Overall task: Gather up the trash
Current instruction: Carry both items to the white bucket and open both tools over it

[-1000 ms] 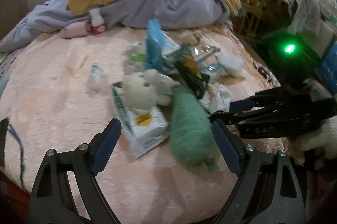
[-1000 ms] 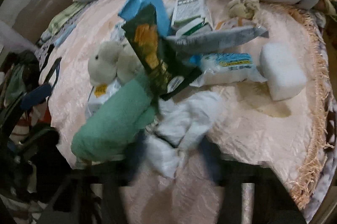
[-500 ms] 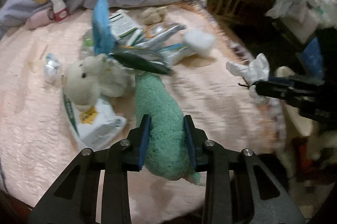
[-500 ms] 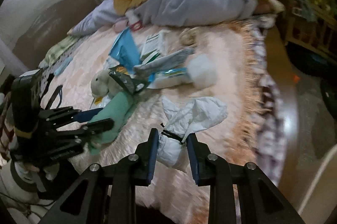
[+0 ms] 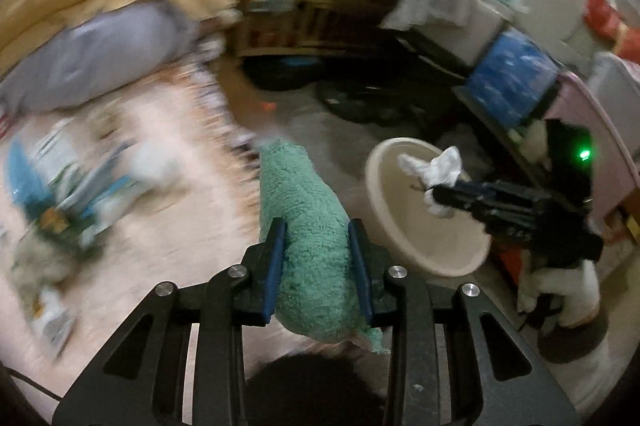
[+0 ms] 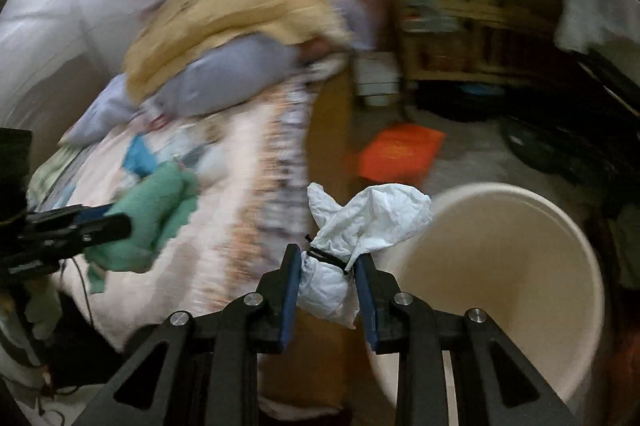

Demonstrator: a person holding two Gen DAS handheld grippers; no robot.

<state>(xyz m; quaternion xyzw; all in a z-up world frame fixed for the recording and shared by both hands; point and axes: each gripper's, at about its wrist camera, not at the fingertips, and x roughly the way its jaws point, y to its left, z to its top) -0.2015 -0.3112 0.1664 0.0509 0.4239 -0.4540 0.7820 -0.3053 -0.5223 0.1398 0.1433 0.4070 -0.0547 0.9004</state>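
I have the left gripper (image 5: 316, 266) clamping a fuzzy green towel roll (image 5: 308, 230) and the right gripper (image 6: 329, 290) clamping a crumpled white tissue wad (image 6: 360, 226), the round beige bin (image 6: 560, 266) empty at three o'clock, and wrappers (image 5: 68, 185) left on the pink bed (image 5: 168, 226).

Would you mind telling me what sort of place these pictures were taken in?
Most likely a cluttered bedroom at home. A bed with a pink quilted cover carries heaped yellow and grey bedding, crowded wooden shelves stand beyond its far end, and a cream plastic bin sits on the floor beside it.
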